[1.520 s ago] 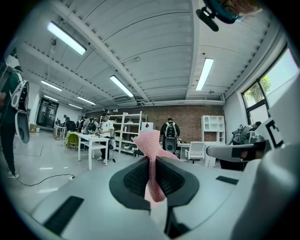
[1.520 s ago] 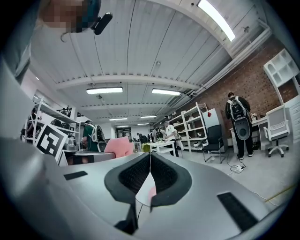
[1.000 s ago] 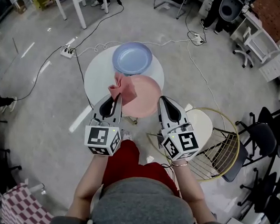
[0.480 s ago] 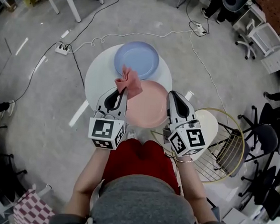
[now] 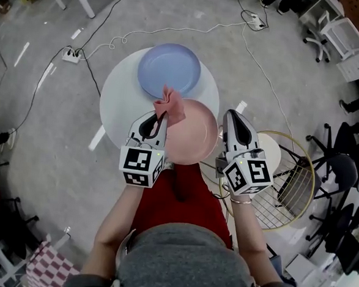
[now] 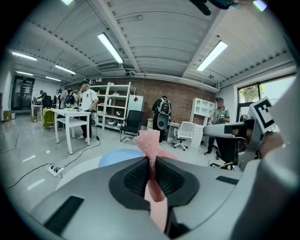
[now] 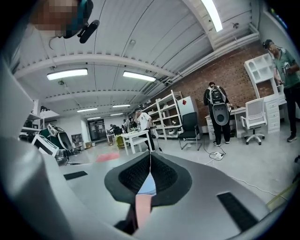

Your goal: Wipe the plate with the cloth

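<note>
The left gripper (image 5: 161, 115) pinches the cloth (image 5: 172, 104) in its fingers, above the plate (image 5: 192, 136)'s far left rim. The right gripper (image 5: 231, 115) seems to pinch the plate's right edge. The plate sits right of the cloth, sticking out past the counter (image 5: 118, 105).

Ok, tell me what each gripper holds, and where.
Left gripper pinches the pink cloth at its middle, one end poking past the tips. Right gripper holds nothing.

Right gripper (image 7: 150, 157): jaw tips pressed together.
Through the slit behind them, a pink strip (image 7: 143, 206) low, a pale blue patch (image 7: 146, 185) above it. Brick wall (image 7: 229, 75) and white shelving (image 7: 171, 112) beyond.
</note>
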A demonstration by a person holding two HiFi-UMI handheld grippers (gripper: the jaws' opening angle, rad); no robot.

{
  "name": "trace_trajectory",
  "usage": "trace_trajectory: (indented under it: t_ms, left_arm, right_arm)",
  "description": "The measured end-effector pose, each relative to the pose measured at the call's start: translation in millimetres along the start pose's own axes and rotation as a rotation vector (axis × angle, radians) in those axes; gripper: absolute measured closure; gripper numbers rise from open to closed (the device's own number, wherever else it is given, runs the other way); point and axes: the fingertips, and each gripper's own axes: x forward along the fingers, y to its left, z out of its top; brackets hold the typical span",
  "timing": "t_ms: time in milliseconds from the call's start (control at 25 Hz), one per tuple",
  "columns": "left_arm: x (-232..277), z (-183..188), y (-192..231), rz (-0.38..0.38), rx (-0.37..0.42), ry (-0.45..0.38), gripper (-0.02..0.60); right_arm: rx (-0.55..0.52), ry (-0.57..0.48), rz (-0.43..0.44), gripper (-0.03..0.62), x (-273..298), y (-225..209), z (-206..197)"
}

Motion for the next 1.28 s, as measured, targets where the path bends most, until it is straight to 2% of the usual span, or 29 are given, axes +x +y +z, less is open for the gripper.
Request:
trace_trajectory:
  t_ms: [240,520,680,960,1120,1280]
  left_arm:
    - [46.4,-26.7,-15.4,-0.053,-0.001,0.107,0.549]
    - [93.3,-68.5,-49.6,-0.137,0.004,0.264,0.549]
    - [117.5,-87.1,-65.1,-0.161,0.006,0.357,0.549]
    - [146.0,-118.9,-73.7,-0.155,0.014,0.529,0.549]
    - [150.3,-138.6,-65.2,-0.119,0.020,0.639,0.549]
    - [147.1,-149.8,-49.7,-0.064,0.017,0.702,0.549]
  right_arm:
    - [0.035,0.049,-0.029,0.565,13.1,-29.1,-15.2]
    - [0.074,0.092,-0.065,0.565,14.4,-55.6,-27.0]
    - [0.079,0.109,-0.068,0.565,20.1,-71.2,-32.5]
    - [0.082,0.148,-0.058,0.565,33.7,-80.3,-37.5]
    - [0.082,0.160,-0.024,0.565,46.4,-76.8,-41.6]
    - [0.082,0.176,-0.005,0.565,55.1,-70.0,-42.7]
